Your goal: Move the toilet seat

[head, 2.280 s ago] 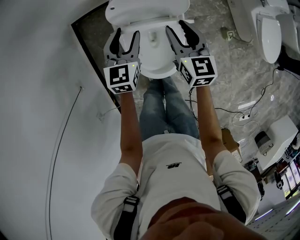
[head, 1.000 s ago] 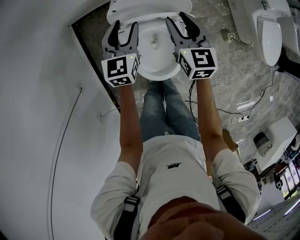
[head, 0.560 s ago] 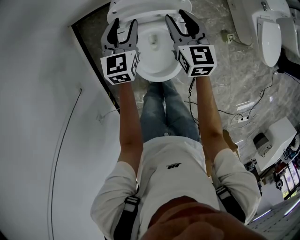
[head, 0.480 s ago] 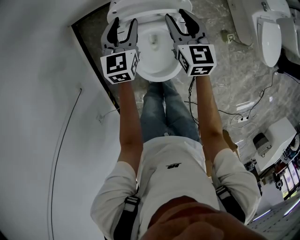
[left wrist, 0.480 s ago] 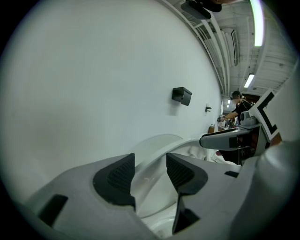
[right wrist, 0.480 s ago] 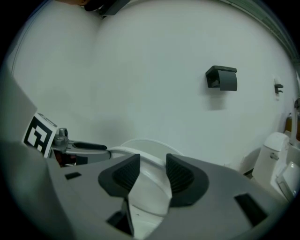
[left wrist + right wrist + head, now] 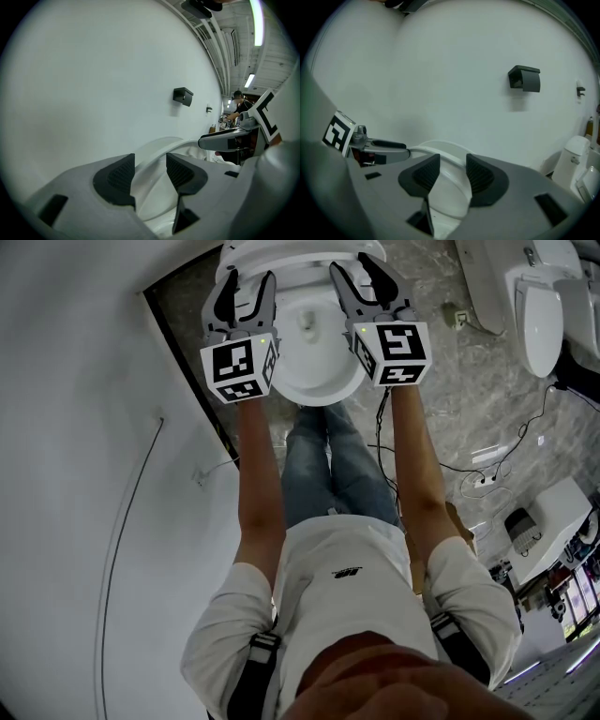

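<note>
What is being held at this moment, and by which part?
The toilet seat: the left gripper has its jaws closed on the seat's left side rim, the right gripper on its right side rim.

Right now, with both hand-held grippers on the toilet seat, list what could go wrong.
1. The toilet seat is smooth and held only at its side edges by the left hand-held gripper and the right hand-held gripper. It may slip out and slam onto the bowl.
2. With one grip on each side, uneven lifting could twist the seat at its hinge.
</note>
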A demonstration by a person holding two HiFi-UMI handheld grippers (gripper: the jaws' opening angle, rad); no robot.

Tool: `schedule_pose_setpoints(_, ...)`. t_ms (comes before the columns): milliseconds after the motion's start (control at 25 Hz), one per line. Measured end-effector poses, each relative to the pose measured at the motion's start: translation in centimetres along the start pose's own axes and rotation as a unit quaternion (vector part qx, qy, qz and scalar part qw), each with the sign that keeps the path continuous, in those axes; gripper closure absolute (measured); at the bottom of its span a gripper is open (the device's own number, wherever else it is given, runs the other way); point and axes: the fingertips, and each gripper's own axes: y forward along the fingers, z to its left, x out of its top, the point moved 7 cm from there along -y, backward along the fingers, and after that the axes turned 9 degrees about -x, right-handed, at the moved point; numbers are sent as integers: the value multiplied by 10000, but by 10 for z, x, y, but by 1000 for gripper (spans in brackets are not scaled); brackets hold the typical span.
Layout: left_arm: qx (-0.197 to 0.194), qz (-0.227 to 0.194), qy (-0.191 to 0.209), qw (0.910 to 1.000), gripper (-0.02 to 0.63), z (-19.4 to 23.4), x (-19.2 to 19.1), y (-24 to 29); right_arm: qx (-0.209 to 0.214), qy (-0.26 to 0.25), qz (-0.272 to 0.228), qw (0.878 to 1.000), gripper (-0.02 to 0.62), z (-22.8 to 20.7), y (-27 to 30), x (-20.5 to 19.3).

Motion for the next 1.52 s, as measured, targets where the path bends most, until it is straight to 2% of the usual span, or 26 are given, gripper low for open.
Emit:
schedule_pose_setpoints(400, 15, -139, 161, 9998, 394, -3, 12, -4, -2, -273, -110, 9996, 402, 2, 0, 6)
schedule_pose_setpoints(600, -30, -254, 322, 9992, 443, -10, 23, -12, 57, -440, -258, 9987, 405, 5, -9, 14)
schedule_pose_setpoints(960, -246, -401, 535, 9975, 553, -31, 29, -27, 88, -602, -539, 9967, 535, 10, -34, 19)
schedule_pose_setpoints(1160, -317, -520, 534, 9967, 566, -37, 34, -40, 218, -587, -717, 9955, 554, 18, -50, 28)
schedule_pose_setpoints(1520, -451, -515, 576, 9960, 568, -55, 22, -58, 284, -531, -599, 9964, 560, 29, -75, 6)
